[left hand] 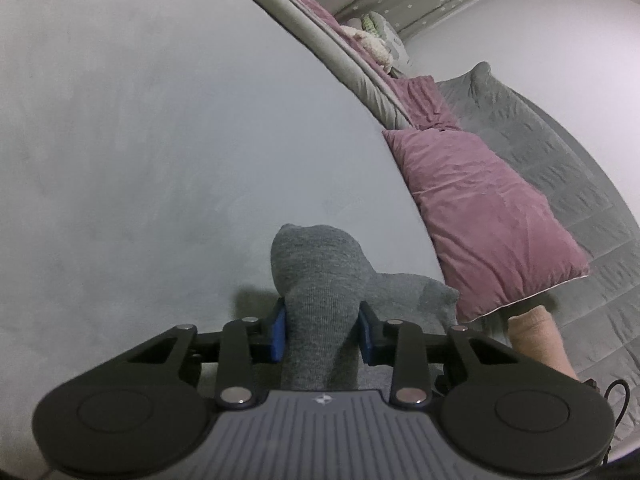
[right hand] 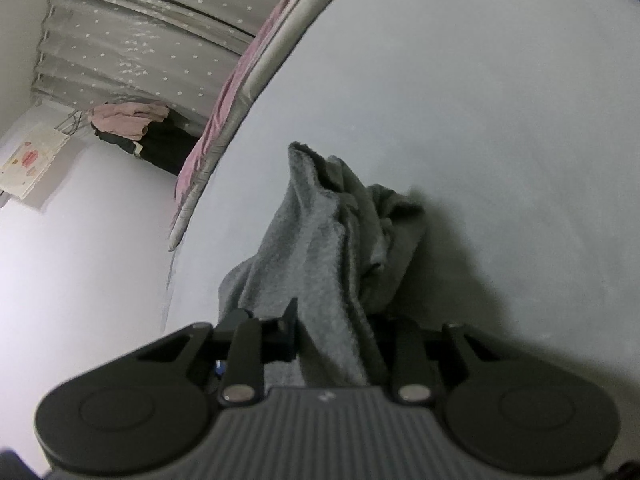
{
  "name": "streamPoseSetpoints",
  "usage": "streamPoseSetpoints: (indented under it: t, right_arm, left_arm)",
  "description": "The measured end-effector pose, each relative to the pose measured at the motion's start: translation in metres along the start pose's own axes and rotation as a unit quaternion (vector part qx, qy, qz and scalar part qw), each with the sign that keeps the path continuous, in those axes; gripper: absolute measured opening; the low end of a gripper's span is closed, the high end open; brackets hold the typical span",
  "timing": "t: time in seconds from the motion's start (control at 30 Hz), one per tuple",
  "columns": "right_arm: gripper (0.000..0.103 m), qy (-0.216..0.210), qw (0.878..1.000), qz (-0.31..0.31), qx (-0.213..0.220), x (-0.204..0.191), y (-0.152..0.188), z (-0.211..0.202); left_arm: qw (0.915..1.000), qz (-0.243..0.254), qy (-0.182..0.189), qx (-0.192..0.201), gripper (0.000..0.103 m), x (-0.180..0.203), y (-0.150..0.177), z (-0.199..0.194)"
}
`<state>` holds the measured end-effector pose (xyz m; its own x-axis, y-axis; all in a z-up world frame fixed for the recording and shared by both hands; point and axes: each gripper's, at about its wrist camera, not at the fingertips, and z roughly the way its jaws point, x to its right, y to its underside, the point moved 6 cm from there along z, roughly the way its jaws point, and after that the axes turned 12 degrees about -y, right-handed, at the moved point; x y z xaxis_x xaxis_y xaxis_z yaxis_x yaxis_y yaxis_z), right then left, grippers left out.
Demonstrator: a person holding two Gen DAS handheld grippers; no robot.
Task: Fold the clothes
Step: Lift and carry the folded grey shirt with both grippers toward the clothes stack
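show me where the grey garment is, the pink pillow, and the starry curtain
grey garment (left hand: 316,280): left wrist view, bunched fold between the pads.
pink pillow (left hand: 480,216): left wrist view, middle of its face.
starry curtain (right hand: 132,52): right wrist view, middle pleats.

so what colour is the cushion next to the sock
Dusty pink cushion; left wrist view shows it best.

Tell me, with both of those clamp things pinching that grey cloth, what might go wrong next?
1. The left gripper pinches a bunched fold of the grey garment, so layers may slip out unevenly.
2. At the right gripper the cloth hangs twisted and crumpled; folding now could trap creases.
3. The pink pillow lies close by, so a swinging edge might drag against it.
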<state>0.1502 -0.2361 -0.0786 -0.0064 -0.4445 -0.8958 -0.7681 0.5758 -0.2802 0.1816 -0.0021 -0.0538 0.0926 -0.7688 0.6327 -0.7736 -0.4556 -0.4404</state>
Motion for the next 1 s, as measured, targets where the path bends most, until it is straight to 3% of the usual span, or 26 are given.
streamPoseSetpoints:
  t: [0.43,1.0]
  right_arm:
    - [0.023,-0.002,1.000,-0.025,0.014,-0.045,-0.005,-0.046]
    - [0.023,0.007,0.998,-0.020,0.062,-0.091,-0.058,-0.165]
  left_arm:
    - [0.9988,0.042,0.018,0.018,0.032,0.044,-0.008,-0.037]
    - [0.9911,0.112,0.071,0.011,0.032,0.174,-0.004,-0.057]
